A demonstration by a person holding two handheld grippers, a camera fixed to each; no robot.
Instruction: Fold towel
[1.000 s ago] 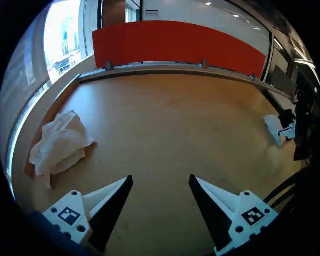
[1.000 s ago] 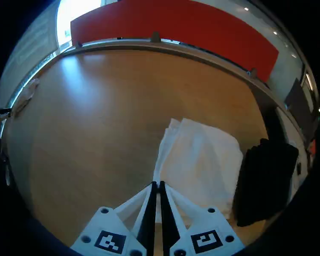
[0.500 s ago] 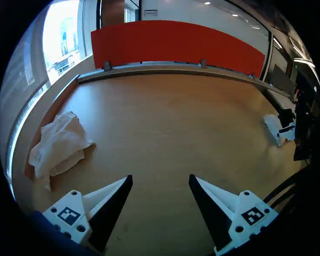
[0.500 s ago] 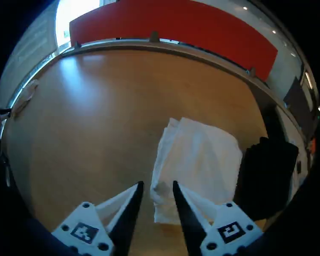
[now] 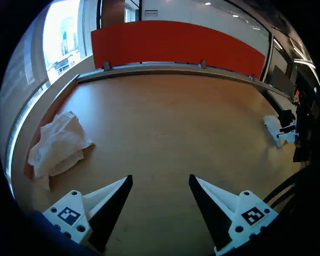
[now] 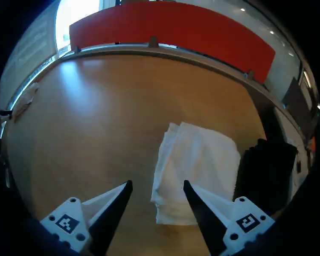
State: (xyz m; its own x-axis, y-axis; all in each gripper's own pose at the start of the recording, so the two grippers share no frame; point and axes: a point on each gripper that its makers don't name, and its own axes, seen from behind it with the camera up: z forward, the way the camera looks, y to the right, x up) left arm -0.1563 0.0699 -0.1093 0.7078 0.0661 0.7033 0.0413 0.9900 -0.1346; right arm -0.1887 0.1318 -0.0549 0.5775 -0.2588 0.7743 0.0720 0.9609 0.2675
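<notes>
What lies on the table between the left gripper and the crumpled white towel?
Nothing: in the left gripper view, the stretch of wooden table between the left gripper and the crumpled towel is bare.

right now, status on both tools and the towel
Left tool open above table. Right tool open, folded towel flat just ahead, not gripped. Crumpled towel at table's window-side edge; black object beside folded towel.

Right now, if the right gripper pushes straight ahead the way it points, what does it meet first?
Most likely the folded white towel on the wooden table: its near edge lies just ahead of the right gripper, jaws open. Height above it is unclear.
</notes>
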